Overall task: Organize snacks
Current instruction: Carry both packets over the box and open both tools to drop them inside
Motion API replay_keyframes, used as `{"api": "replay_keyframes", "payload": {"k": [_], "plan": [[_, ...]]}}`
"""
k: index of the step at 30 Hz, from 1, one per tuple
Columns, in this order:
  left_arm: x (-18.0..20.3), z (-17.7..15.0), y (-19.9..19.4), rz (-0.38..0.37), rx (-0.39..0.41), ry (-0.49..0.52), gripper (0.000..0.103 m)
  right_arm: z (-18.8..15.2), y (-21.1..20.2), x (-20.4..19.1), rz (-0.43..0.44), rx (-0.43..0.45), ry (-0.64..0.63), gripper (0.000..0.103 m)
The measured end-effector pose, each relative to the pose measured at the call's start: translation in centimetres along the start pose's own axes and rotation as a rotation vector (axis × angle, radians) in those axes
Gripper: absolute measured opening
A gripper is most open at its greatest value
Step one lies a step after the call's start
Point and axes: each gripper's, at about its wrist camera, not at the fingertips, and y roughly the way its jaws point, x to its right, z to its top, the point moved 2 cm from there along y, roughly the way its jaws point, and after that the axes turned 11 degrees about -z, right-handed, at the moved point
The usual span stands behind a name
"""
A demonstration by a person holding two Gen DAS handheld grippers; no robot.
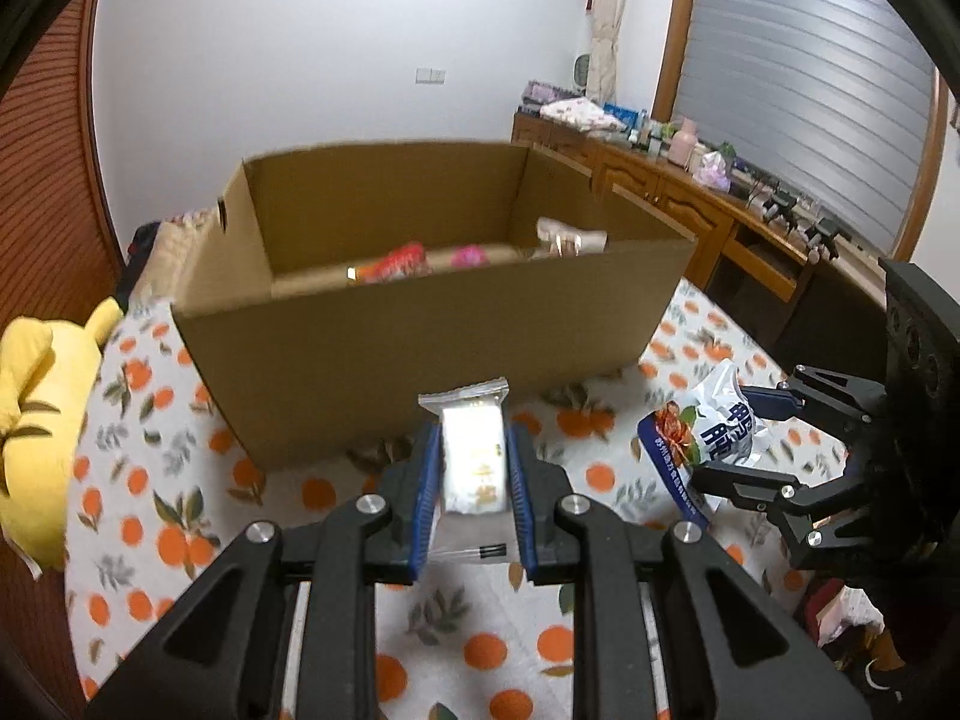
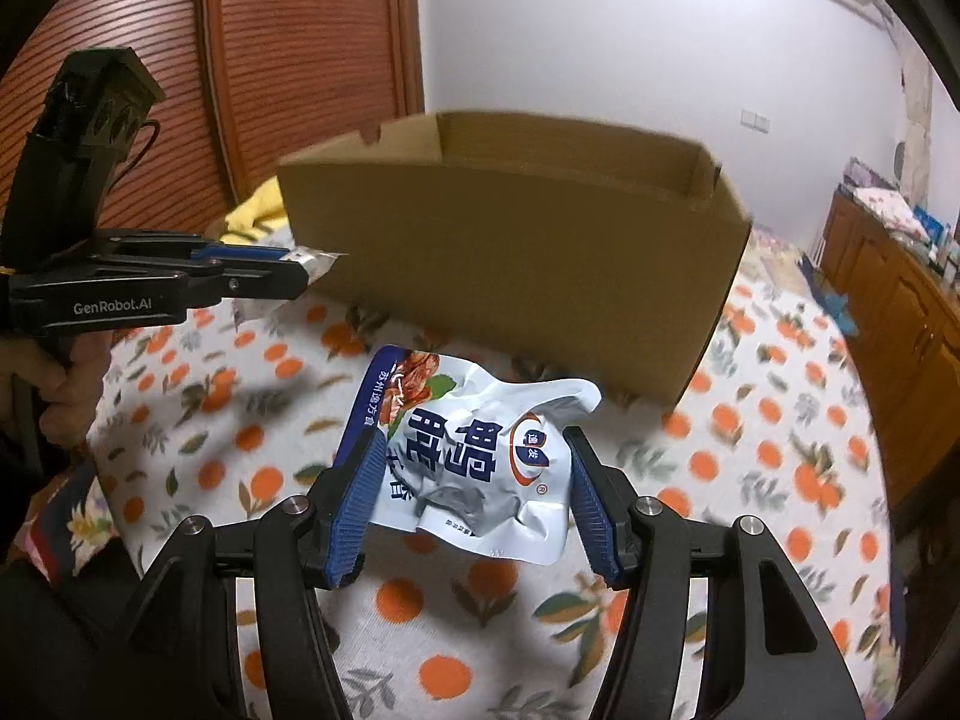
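Note:
My left gripper (image 1: 471, 468) is shut on a small white wrapped snack (image 1: 471, 456) and holds it above the orange-print cloth, just in front of the open cardboard box (image 1: 420, 348). Inside the box lie a red packet (image 1: 393, 264), a pink packet (image 1: 471, 255) and a pale packet (image 1: 567, 237). My right gripper (image 2: 474, 498) is shut on a crumpled white-and-blue snack bag (image 2: 474, 468), held above the cloth before the box (image 2: 510, 252). That bag also shows in the left wrist view (image 1: 708, 426). The left gripper (image 2: 264, 276) shows at left in the right wrist view.
The box stands on a surface covered by an orange-print cloth (image 1: 180, 480). A yellow plush toy (image 1: 36, 420) lies at the left. A wooden cabinet (image 1: 690, 204) with clutter on top runs along the right wall.

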Motion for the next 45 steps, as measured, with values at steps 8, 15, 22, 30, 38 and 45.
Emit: {"api": "replay_keyframes", "payload": {"k": [8, 15, 22, 30, 38, 45], "plan": [[-0.8, 4.0, -1.3, 0.011, 0.046, 0.022, 0.020, 3.8, -1.5, 1.9, -0.019, 0.085, -0.005, 0.060], [-1.9, 6.9, -1.5, 0.027, 0.082, 0.039, 0.020, 6.4, -2.1, 3.3, -0.038, 0.140, 0.004, 0.061], [-3.7, 8.8, 1.1, 0.057, 0.055, 0.055, 0.020, 8.5, -1.1, 4.1, -0.059, 0.159, -0.018, 0.061], [-5.7, 10.1, 3.9, 0.076, 0.023, 0.053, 0.020, 10.6, 1.2, 4.2, -0.071, 0.156, -0.052, 0.061], [-6.8, 11.1, 5.6, 0.100, 0.015, 0.039, 0.031, 12.6, 4.2, 4.1, -0.029, 0.134, -0.053, 0.061], [-7.7, 12.0, 5.5, 0.120, 0.039, 0.016, 0.049, 14.2, 6.9, 3.8, 0.010, 0.091, -0.042, 0.061]]}}
